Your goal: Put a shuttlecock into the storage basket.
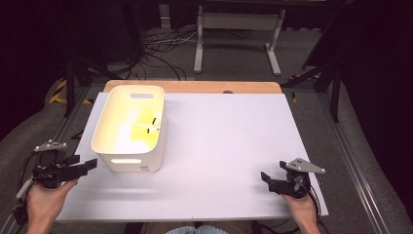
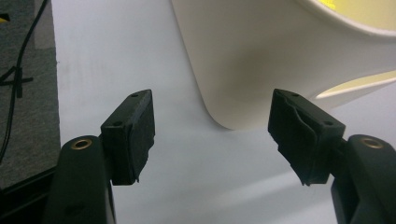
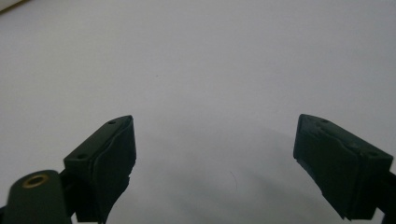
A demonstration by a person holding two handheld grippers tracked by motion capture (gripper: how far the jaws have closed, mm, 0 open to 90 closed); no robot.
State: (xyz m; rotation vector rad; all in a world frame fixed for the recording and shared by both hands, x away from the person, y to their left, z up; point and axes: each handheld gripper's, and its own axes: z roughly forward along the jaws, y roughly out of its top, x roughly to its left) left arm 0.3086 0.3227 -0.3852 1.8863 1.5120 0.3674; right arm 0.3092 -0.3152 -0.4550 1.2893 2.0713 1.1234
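White plastic bin [image 1: 130,127] — small front label unreadable, left hand-held gripper [image 2: 212,135] wide open, empty, beside it

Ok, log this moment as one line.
left gripper: open, beside white bin | right gripper: open, over white table | bin: yellow item inside
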